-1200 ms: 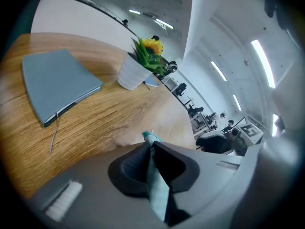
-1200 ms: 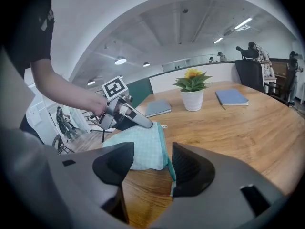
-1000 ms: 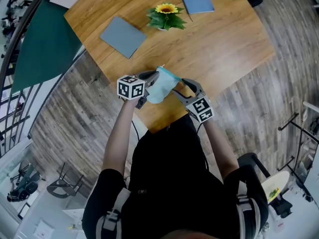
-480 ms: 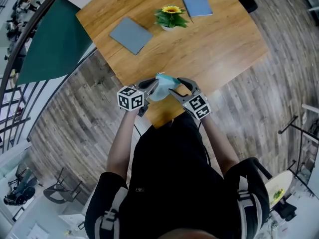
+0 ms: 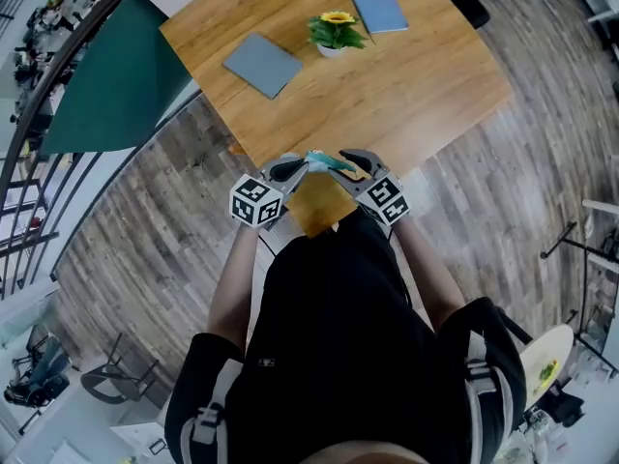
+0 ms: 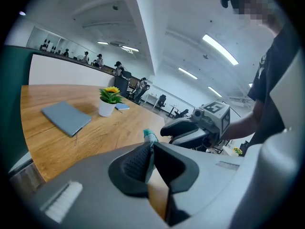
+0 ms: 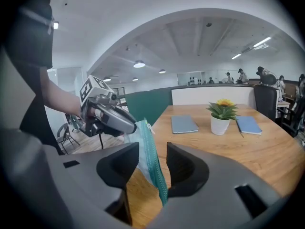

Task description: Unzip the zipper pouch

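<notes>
The step in hand looks like getting a second grip before the slide; the left gripper [image 6: 151,151] already has its jaws pinched narrow on one end of the zipper pouch [image 7: 148,156], so it serves as the anchor. The right gripper [image 7: 152,163] stands half wide; its jaws have just been closing with the pouch between them, and a gap shows beside the right-hand pad, so the pads do not press yet. To do this well, I judge the right gripper should close on the pull itself and not on the cloth (a small pale tab [image 7: 148,126] at the upper end of the zipper may be it; too small to be sure); the pull should then run along the zipper while the left grip keeps the fabric taut.

The pouch is pale blue with a teal zipper [image 7: 157,173] running down its edge; it hangs limp and on edge. In the head view it sits at centre frame, held in the air between the two grippers above the near edge of the wooden table [image 5: 426,75]; the zipper looks closed.
</notes>
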Tool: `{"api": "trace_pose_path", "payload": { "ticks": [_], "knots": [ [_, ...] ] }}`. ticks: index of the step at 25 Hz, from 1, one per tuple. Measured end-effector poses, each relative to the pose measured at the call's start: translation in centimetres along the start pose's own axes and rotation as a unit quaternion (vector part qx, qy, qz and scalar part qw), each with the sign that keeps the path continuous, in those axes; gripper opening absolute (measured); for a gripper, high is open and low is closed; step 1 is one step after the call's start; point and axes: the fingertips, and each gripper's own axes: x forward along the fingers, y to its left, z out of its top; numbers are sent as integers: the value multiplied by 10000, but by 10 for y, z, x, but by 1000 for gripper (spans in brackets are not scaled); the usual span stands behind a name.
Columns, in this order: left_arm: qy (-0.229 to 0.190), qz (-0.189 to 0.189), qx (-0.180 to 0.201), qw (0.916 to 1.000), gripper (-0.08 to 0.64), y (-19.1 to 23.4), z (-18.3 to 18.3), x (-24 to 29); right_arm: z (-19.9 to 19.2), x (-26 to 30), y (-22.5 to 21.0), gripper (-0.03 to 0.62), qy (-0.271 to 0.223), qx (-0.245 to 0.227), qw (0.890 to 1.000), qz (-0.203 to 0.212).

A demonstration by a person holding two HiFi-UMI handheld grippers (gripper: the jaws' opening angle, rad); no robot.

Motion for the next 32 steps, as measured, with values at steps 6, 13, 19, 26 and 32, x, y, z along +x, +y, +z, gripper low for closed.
{"api": "trace_pose_path", "payload": {
  "ticks": [6, 13, 19, 26, 32],
  "knots": [
    [-303, -160, 60, 9994, 18, -19, 8, -28, 17, 4, 28, 186, -51, -218, 9994, 282],
    [-408, -368, 428, 9976, 17, -46, 14, -53, 42, 7, 63, 178, -232, -128, 9947, 997],
    [-422, -330, 522, 9972, 17, -45, 13, -64, 47, 5, 80, 40, -94, -317, 9907, 1322],
    [-130, -672, 475, 9965, 173, -58, 3, -62, 38, -1, 100, 26, 238, -1288, 9809, 1435],
    [307, -988, 817, 9913, 180, -64, -6, -56, 42, -7, 106, 26, 121, -1331, 9769, 1668]
  ]
}}
